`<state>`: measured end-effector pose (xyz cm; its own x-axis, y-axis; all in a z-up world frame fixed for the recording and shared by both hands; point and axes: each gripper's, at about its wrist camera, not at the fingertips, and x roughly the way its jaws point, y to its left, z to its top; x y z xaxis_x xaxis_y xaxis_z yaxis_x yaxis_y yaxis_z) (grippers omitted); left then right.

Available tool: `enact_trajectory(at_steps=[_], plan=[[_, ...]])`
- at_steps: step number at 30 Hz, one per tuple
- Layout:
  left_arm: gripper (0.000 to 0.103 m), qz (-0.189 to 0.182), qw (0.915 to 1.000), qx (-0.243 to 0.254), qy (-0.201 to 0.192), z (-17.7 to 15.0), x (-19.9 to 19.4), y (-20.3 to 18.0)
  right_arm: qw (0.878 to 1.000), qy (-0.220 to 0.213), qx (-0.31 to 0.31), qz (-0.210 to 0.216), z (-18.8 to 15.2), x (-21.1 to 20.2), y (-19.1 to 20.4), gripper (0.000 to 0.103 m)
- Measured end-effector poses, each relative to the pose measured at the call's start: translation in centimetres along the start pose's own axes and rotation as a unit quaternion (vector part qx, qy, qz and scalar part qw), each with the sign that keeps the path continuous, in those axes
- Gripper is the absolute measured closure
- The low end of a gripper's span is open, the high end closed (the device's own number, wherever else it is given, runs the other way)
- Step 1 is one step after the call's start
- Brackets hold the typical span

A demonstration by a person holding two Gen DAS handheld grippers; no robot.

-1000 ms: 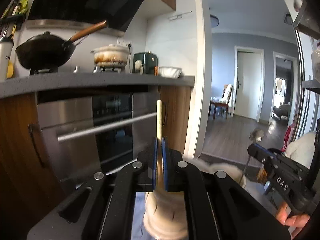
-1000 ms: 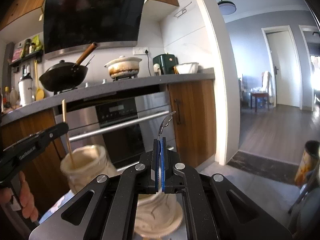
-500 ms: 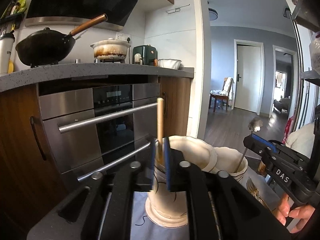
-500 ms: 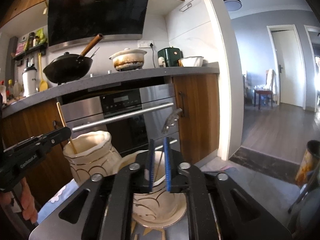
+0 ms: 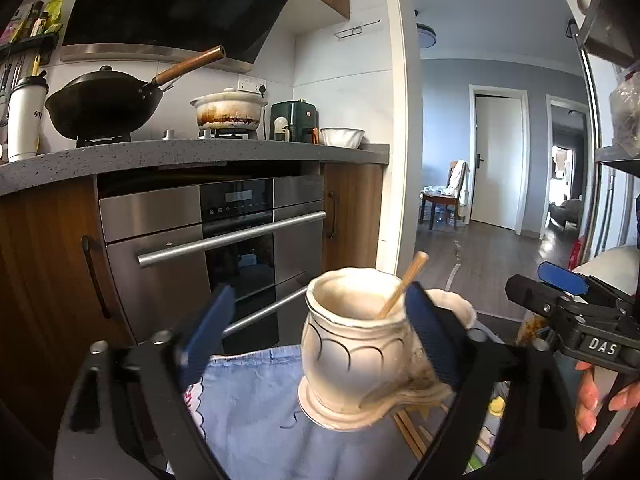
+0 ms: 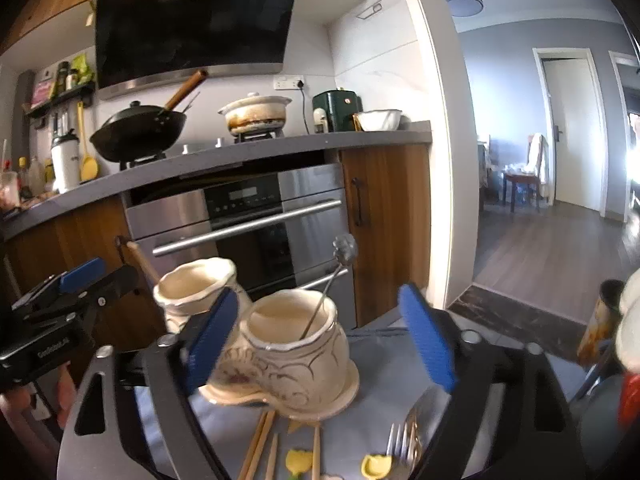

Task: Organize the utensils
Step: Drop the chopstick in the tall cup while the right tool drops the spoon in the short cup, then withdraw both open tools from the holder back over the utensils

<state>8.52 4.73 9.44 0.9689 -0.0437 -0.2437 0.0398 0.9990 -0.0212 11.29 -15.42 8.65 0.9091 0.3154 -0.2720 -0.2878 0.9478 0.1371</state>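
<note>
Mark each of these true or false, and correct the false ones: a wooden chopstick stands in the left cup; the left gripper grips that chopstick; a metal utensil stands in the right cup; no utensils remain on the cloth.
1. A chopstick stands in the left cup: true.
2. The left gripper grips it: false; its jaws are opening, clear of it.
3. A metal utensil stands in the right cup: true.
4. No utensils remain on the cloth: false; a fork and chopsticks lie there.
</note>
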Motion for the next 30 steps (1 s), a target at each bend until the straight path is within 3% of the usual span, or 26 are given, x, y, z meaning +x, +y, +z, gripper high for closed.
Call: enact_trajectory(at_steps=[2, 14, 30], plan=[[0.005, 0.003, 1.0000, 0.002, -0.002, -0.2, -0.7, -0.2, 1.000, -0.009, -0.009, -0.001, -0.1, -1.1, 0.1, 0.008], [0.005, 0.019, 0.9995, 0.019, 0.016, -2.5, -3.8, -0.9, 0.999, -0.027, -0.041, -0.009, -2.5, -4.9, -0.1, 0.005], [0.005, 0.019, 0.9980, 0.044, 0.041, -5.1, -5.5, -2.1, 0.999, 0.000, -0.036, -0.023, -6.5, -6.9, -2.9, 0.005]])
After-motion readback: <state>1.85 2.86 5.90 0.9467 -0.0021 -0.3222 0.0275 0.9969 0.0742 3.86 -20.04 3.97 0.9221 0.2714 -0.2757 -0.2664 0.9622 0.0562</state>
